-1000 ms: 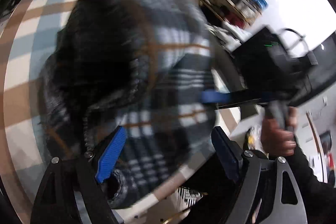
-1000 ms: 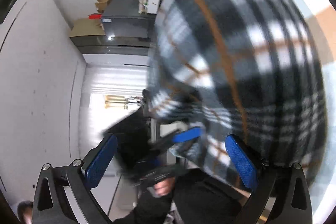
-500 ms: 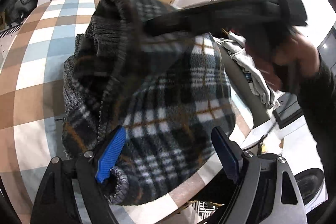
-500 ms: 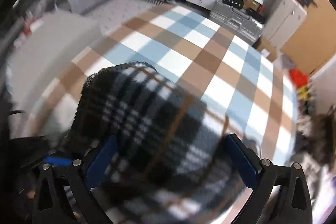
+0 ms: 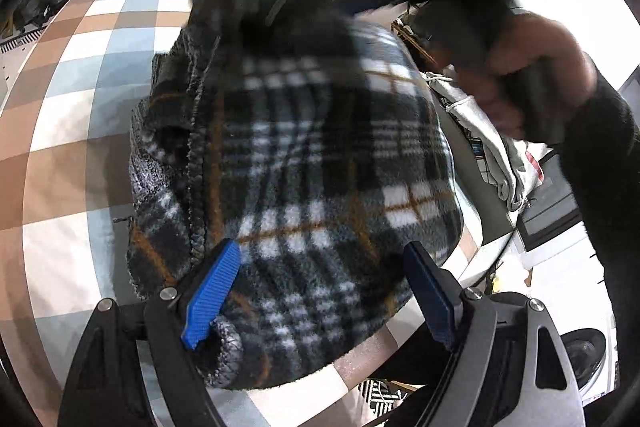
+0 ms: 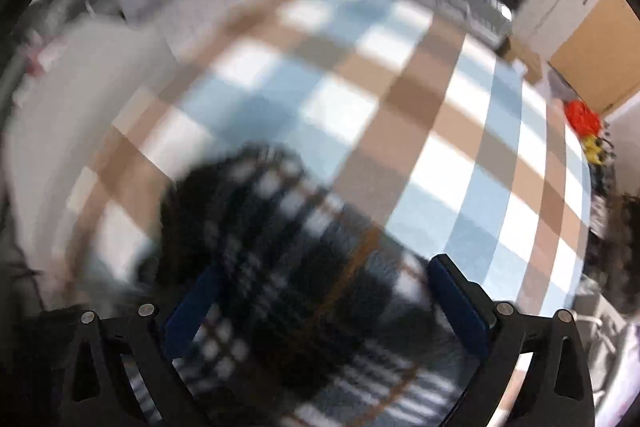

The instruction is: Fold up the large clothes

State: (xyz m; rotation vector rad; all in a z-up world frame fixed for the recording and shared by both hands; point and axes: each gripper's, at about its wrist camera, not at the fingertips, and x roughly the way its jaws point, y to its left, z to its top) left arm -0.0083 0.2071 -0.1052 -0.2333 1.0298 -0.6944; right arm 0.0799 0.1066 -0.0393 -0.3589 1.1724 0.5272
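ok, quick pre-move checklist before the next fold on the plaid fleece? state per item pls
1. Plaid fleece on the checked table cover: ok, bunched near the table's edge, not hanging off.
2. Left gripper free: ok, jaws wide, fleece under them, pads not pressing.
3. Right gripper free: cannot tell, fleece fills the gap between the fingers and the view is blurred.
4. Bare cover beyond the fleece to fold onto: ok.
5. Fleece lying flat: not ok, it is a rounded heap with a grey knit cuff turned under.
6. White garment clear of the fleece: cannot tell.
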